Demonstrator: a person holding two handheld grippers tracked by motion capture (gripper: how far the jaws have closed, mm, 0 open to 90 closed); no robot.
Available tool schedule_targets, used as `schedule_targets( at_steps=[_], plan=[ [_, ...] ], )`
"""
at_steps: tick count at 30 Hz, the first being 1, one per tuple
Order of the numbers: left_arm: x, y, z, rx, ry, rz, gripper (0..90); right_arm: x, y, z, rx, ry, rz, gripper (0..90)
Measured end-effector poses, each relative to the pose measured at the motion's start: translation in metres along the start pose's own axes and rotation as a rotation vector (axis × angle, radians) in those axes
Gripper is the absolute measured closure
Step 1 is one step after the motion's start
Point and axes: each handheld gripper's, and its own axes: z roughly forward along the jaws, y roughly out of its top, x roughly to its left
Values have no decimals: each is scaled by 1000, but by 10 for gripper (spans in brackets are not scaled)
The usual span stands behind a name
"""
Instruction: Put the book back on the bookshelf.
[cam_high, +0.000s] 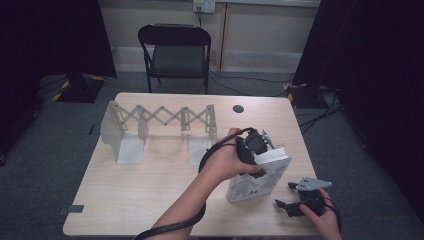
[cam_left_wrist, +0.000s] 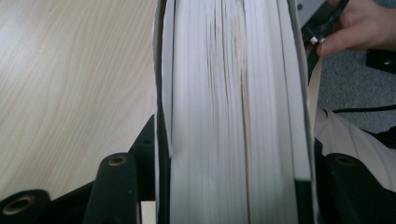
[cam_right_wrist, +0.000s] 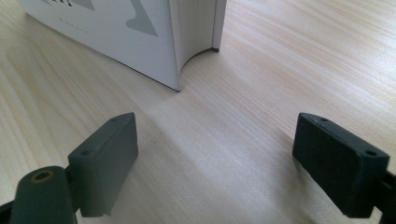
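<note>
One book (cam_high: 257, 176) is in hand, standing upright on the surface (cam_high: 150, 185) near the right front, well apart from the expanding rack (cam_high: 160, 125) at the back left. The rack's slots hold nothing.

Left gripper (cam_high: 252, 152) comes down over the book's top edge. In the left gripper view the page block (cam_left_wrist: 229, 112) sits between the two black jaws, covers against them on either side; the jaws look set to the book's thickness, pinching it, though the pad contact itself is not clearly resolved.

Right gripper (cam_right_wrist: 215, 163) rests low on the surface just beside the book's near corner, jaws spread wide, nothing between them.

Judgement: the book is stood up and grasped, an early stage. Remaining, if the rack is the target: carry the book across, seat it upright in a slot, let go.
</note>
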Motion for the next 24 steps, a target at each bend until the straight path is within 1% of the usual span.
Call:
schedule_targets(
  at_steps=[2,3,4,5,6,8,10,12,14,16,17,19,20,21,22,24],
  plan=[
    [0,1,4,5,-14,-9,431,0,0,0,0,0,0,137],
    [0,2,7,26,-13,-14,431,0,0,0,0,0,0,137],
    [-1,2,8,32,-14,-22,433,0,0,0,0,0,0,137],
    [-1,2,8,26,-13,-19,434,0,0,0,0,0,0,137],
    [0,2,8,32,-14,-14,436,0,0,0,0,1,0,138],
    [1,3,9,48,-18,-21,432,0,0,0,0,2,1,138],
    [0,3,10,83,-10,-25,409,0,0,0,0,1,0,138],
    [0,4,11,94,-10,-34,392,0,0,0,0,1,0,138],
    [0,3,12,95,-7,-51,375,0,0,0,0,1,0,137],
    [-1,3,12,98,3,-23,359,0,0,0,0,1,0,137],
    [-1,3,12,94,10,-32,350,0,0,0,0,1,0,138],
    [-1,2,12,90,5,-18,344,0,0,0,-1,1,0,138],
    [-1,2,12,97,8,-4,338,0,0,0,-1,2,1,138],
    [-2,2,12,100,12,0,323,0,0,0,-1,2,1,139],
    [-2,2,12,106,10,5,312,0,0,0,-1,2,1,139],
    [-1,2,12,116,3,-9,302,0,0,0,-1,3,2,140]
  ],
)
